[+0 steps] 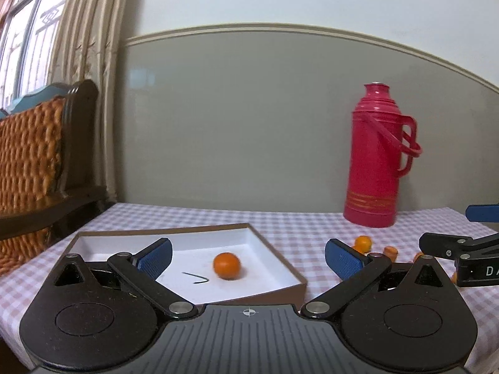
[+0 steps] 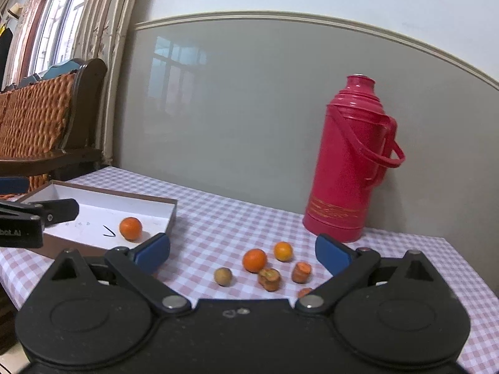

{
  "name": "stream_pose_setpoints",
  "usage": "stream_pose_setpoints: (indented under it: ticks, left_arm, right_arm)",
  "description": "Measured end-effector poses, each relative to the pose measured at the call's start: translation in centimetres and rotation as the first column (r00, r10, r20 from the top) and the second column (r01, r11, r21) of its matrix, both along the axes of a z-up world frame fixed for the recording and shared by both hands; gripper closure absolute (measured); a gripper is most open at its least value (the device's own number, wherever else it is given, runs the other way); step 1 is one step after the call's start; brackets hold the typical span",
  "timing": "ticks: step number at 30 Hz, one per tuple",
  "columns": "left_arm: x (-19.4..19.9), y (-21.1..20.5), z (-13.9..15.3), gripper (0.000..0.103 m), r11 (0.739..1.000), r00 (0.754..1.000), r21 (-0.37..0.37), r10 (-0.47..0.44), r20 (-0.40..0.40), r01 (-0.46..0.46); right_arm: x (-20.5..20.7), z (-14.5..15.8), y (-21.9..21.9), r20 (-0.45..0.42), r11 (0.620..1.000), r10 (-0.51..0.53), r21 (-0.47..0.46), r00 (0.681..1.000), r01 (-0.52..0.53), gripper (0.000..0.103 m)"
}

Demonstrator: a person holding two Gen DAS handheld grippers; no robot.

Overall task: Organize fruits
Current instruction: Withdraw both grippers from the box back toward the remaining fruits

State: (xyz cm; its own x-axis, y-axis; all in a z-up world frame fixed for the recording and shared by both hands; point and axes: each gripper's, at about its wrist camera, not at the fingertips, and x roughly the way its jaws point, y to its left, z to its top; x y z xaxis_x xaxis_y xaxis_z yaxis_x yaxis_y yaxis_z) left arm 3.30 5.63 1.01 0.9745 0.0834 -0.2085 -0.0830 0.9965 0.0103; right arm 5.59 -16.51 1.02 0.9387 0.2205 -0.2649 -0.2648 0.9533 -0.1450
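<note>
A shallow brown box with a white inside (image 1: 280, 268) (image 2: 170, 215) lies on the checked tablecloth, and one orange (image 1: 226, 265) (image 2: 130, 228) rests in it. My left gripper (image 1: 248, 257) hovers open over the box's near edge, nothing between its blue pads. To the right of the box lie two oranges (image 2: 254, 260) (image 2: 283, 251), a small brown fruit (image 2: 223, 276) and cut carrot pieces (image 2: 269, 279) (image 2: 301, 272). My right gripper (image 2: 242, 254) stands open just before them, touching none. Its dark arm (image 1: 461, 249) shows at the right edge of the left wrist view.
A tall red thermos flask (image 1: 375, 155) (image 2: 346, 162) stands at the back of the table against the grey wall. A wooden chair with a woven orange cushion (image 1: 31, 149) (image 2: 34, 115) stands at the left, beside a curtain and a window.
</note>
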Motion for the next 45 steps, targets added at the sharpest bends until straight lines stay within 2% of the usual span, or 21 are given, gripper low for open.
stream_pose_setpoints:
  ticks: [11, 16, 30, 34, 37, 41, 43, 45]
  left_arm:
    - [1.1, -4.2, -0.7, 0.000, 0.994, 0.995, 0.023, -0.102, -0.016, 0.103]
    - [1.7, -5.9, -1.2, 0.000, 0.989, 0.988, 0.031, -0.146, -0.039, 0.147]
    - [4.8, -10.0, -2.7, 0.000, 0.975, 0.976, 0.097, -0.191, -0.101, 0.201]
    - [5.6, -10.6, -3.2, 0.000, 0.973, 0.973, 0.092, -0.198, -0.121, 0.210]
    - [6.3, -10.8, -3.6, 0.007, 0.973, 0.969, 0.081, -0.201, -0.141, 0.214]
    - [7.5, -11.3, -4.4, 0.007, 0.973, 0.964, 0.083, -0.197, -0.181, 0.215]
    - [7.9, -11.5, -4.7, 0.008, 0.974, 0.962, 0.086, -0.192, -0.193, 0.211]
    - [8.5, -11.5, -5.0, 0.011, 0.975, 0.957, 0.067, -0.194, -0.213, 0.213]
  right_arm:
    - [-1.0, -0.7, -3.8, -0.010, 0.998, -0.070, -0.006, 0.998, 0.070, 0.016]
    - [-1.1, -1.3, -5.4, -0.024, 0.995, -0.103, -0.020, 0.994, 0.103, 0.025]
    - [0.0, -3.8, -9.0, -0.086, 0.981, -0.193, -0.035, 0.977, 0.191, 0.033]
    - [1.2, -5.0, -9.9, -0.117, 0.975, -0.223, -0.025, 0.968, 0.222, 0.037]
    - [2.0, -5.9, -10.4, -0.131, 0.970, -0.243, -0.013, 0.961, 0.244, 0.039]
    - [3.2, -6.5, -10.8, -0.142, 0.964, -0.261, 0.008, 0.955, 0.265, 0.040]
    - [3.8, -6.5, -10.7, -0.162, 0.964, -0.259, 0.018, 0.952, 0.266, 0.048]
    - [4.1, -6.5, -10.6, -0.149, 0.963, -0.265, 0.016, 0.953, 0.270, 0.049]
